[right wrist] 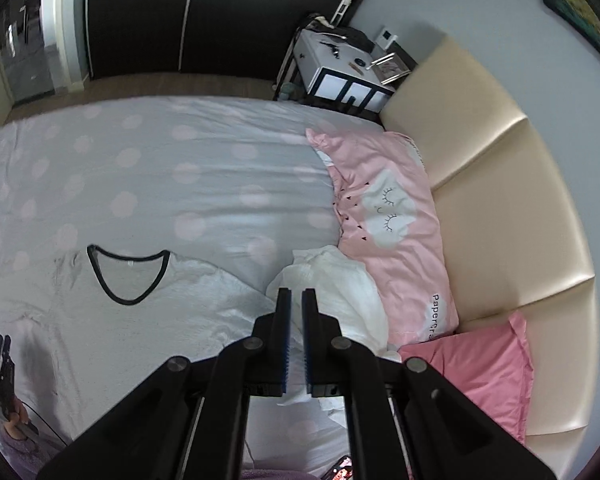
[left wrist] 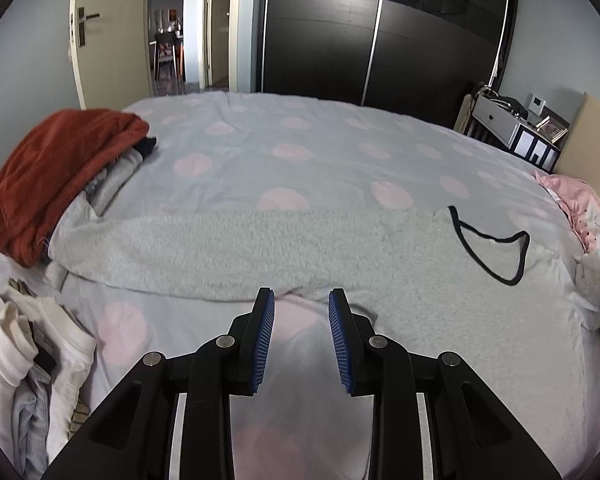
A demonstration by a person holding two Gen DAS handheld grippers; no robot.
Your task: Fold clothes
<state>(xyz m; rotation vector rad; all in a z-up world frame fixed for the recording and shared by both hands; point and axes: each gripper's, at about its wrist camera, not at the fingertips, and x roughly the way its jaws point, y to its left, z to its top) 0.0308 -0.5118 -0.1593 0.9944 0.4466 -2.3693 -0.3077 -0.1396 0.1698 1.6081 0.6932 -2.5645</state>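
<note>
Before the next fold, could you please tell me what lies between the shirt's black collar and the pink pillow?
In the right wrist view, a crumpled white cloth lies between the black collar and the pink pillow.

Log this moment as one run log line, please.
stage: folding grey top on bed | left claw: open, empty | right claw: shut, empty, above bed

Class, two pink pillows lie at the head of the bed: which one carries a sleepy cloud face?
The paler pink pillow nearer the nightstand bears the cloud; the darker pink pillow is plain.
</note>
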